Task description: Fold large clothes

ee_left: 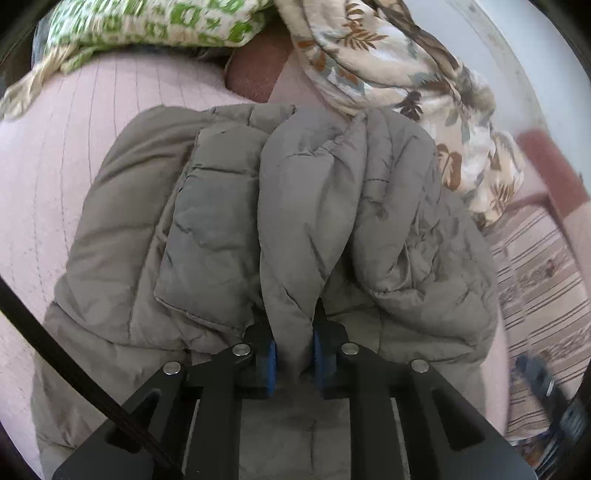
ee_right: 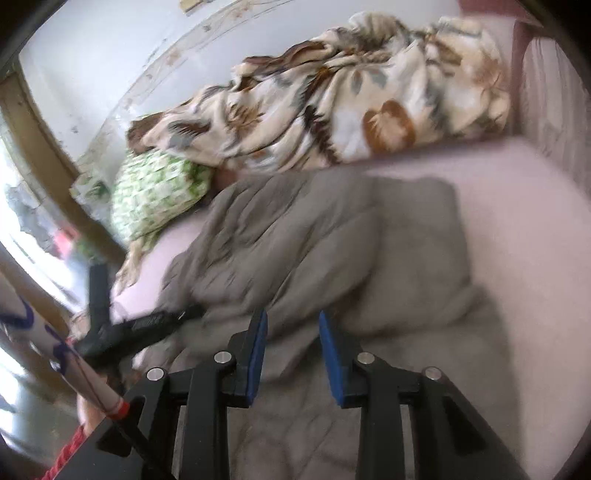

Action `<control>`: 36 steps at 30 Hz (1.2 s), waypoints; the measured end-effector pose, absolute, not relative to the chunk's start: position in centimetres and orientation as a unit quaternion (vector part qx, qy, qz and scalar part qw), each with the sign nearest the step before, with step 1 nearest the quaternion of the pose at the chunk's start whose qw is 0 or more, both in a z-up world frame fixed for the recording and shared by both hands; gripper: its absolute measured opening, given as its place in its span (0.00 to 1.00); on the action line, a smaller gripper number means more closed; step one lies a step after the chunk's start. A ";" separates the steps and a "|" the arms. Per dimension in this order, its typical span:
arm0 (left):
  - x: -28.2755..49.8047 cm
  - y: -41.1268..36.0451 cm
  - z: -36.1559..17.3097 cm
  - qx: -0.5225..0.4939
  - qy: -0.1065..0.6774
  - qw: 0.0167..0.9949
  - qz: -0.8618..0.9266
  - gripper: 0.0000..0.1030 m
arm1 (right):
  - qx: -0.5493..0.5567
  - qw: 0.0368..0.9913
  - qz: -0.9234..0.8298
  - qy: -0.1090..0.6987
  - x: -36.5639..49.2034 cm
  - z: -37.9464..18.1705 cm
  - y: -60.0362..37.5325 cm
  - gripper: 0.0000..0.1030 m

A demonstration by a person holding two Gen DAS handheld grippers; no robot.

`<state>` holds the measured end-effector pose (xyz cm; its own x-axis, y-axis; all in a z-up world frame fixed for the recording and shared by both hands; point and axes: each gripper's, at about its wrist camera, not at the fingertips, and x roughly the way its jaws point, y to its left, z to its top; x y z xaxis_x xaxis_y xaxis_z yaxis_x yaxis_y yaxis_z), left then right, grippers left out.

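The grey padded jacket (ee_left: 229, 229) lies bunched across the middle of the pink bed (ee_left: 55, 155), its far end reaching toward the flowered blanket (ee_left: 399, 74) and the green-patterned pillow (ee_left: 147, 26) at the bed's far edge. My left hand-held gripper (ee_left: 294, 360) points steeply down over the jacket's near part, its blue pads (ee_left: 271, 363) pressed together on a raised fold of the grey cloth. My right hand-held gripper (ee_right: 293, 356) tilts down over the jacket's near edge; its jaws stand apart with nothing pinched between them, the cloth lying below. In the right wrist view the left hand-held gripper's black fingers reach onto the jacket from the bed's left side.
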<state>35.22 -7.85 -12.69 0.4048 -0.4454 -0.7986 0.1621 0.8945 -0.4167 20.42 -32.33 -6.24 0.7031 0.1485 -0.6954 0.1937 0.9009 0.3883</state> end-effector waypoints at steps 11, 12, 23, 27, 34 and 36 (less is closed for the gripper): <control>33.9 -9.1 -11.6 -0.074 0.500 0.846 -0.169 0.22 | 0.147 0.855 -0.054 0.494 29.1 -14.9 -31.2 0.25; 33.4 -8.7 -10.9 -0.076 0.494 0.850 -0.168 0.24 | 0.137 0.855 -0.056 0.496 29.2 -14.6 -31.0 0.25; 25.0 1.8 -7.6 -0.036 0.426 0.901 -0.074 0.48 | 0.142 0.910 -0.007 0.389 29.8 -3.4 -28.0 0.25; 24.5 4.7 -8.9 -0.045 0.421 0.904 -0.050 0.48 | 0.158 0.905 -0.015 0.396 36.6 -4.2 -25.7 0.25; 25.5 7.3 -10.0 -0.037 0.425 0.904 -0.031 0.48 | 0.191 0.847 -0.035 0.494 43.6 -14.2 -22.4 0.25; 25.8 7.5 -10.2 -0.041 0.430 0.901 -0.031 0.48 | 0.163 0.853 -0.048 0.493 43.6 -15.4 -21.8 0.25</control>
